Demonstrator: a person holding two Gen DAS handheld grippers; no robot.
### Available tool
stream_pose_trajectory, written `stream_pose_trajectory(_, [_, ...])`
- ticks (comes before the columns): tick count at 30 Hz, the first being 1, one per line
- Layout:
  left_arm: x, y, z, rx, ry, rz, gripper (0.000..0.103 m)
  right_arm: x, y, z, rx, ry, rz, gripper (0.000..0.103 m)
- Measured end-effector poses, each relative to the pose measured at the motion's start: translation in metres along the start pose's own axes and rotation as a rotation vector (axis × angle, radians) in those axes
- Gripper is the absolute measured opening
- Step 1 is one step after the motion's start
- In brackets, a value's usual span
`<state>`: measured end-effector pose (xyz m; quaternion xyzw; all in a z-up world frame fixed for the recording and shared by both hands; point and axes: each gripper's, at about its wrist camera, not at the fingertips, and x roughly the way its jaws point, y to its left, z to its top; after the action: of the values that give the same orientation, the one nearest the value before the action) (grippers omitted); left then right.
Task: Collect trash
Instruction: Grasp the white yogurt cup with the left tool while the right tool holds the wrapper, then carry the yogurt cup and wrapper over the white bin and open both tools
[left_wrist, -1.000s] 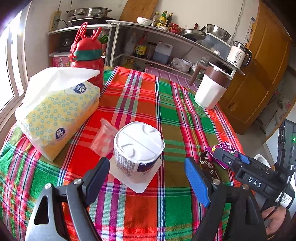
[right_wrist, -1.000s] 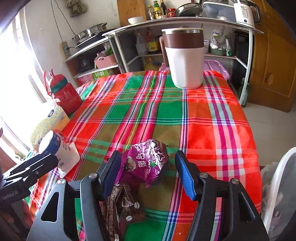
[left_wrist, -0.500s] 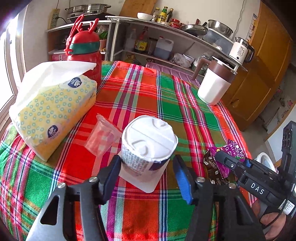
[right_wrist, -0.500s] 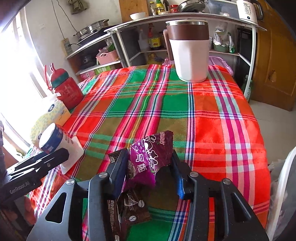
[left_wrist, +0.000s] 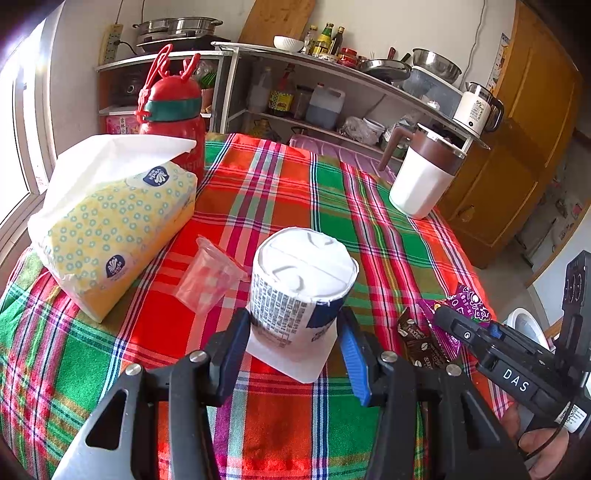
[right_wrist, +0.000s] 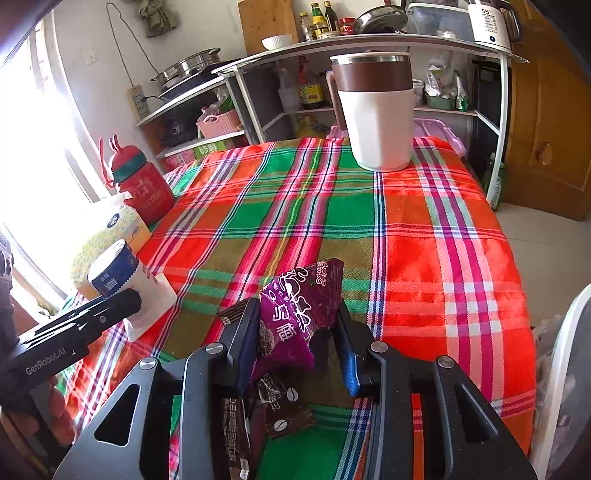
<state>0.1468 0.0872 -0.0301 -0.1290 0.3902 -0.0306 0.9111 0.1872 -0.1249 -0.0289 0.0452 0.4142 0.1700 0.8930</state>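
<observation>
left gripper (left_wrist: 293, 343) clamped on inverted yogurt cup (left_wrist: 301, 284) (jaws just closing), right gripper (right_wrist: 299, 334) pinching purple wrapper (right_wrist: 295, 314)

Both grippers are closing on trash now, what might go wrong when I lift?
1. The left gripper's fingers, just closing, flank the upside-down yogurt cup low, near its rim; it may tip or slip.
2. The right gripper, also closing, has the purple wrapper; the brown sachets beneath may stay behind.
3. The clear plastic cup lies close and may be knocked.
</observation>
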Motion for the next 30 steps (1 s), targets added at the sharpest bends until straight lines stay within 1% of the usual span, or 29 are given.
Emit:
stream_pose_trajectory(4, [-0.009, -0.005, -0.001, 0.021, -0.015, 0.001, 0.051, -0.008, 0.000, -0.002, 0.004, -0.014, 0.003, 0.039])
stream_pose_trajectory(10, [-0.022, -0.020, -0.007, 0.052, -0.019, -0.022, 0.051, -0.026, -0.002, -0.006, 0.017, -0.042, 0.006, 0.038])
stream_pose_trajectory(21, [-0.046, -0.062, -0.015, 0.120, -0.042, -0.073, 0.051, -0.062, -0.015, -0.019, 0.042, -0.084, -0.002, 0.038])
stream_pose_trajectory(30, [-0.058, -0.104, -0.022, 0.189, -0.052, -0.118, 0.051, -0.094, -0.037, -0.029, 0.075, -0.124, -0.023, 0.038])
